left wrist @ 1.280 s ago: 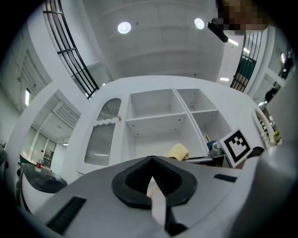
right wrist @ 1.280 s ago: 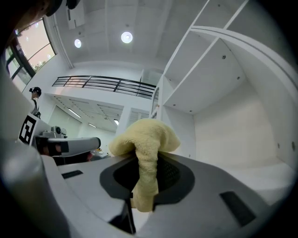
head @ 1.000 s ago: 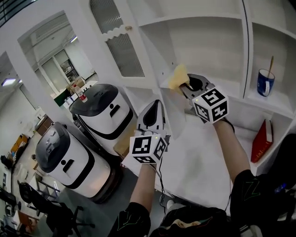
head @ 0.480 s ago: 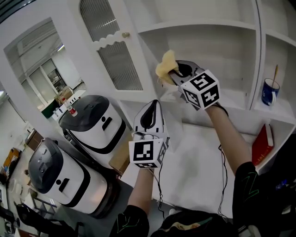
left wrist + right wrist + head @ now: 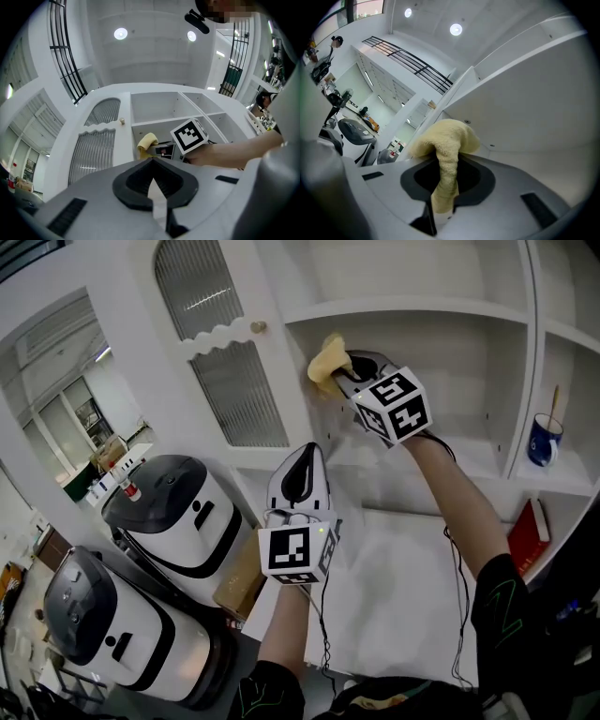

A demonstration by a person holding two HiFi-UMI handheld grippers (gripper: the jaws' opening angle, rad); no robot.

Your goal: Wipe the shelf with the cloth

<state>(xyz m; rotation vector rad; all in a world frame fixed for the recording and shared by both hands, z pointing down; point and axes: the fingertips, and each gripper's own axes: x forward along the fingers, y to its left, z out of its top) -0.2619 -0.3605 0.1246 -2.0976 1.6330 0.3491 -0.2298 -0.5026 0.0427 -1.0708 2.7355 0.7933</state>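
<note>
1. Cloth (image 5: 449, 140), yellow and fluffy, is pinched between the fingers of the right gripper (image 5: 443, 197). A strip of it runs down through them, and a bunched head bulges out beyond the fingertips.
2. In the head view the right gripper reaches into the shelf (image 5: 403, 307) unit. The cloth sits ahead of its fingers, just under the upper board and close to the compartment's left wall. Whether it touches either surface cannot be told.
3. The left gripper (image 5: 152, 180) has its fingers closed together with nothing between them. It points upward, below the right gripper and apart from the shelf.
4. Well to the right of the right gripper's fingers, a blue mug (image 5: 544, 439) stands in the neighbouring compartment. A red book (image 5: 527, 535) leans in the space below it.
5. To the left of the left gripper's fingers stand two white-and-black machines (image 5: 178, 512).
</note>
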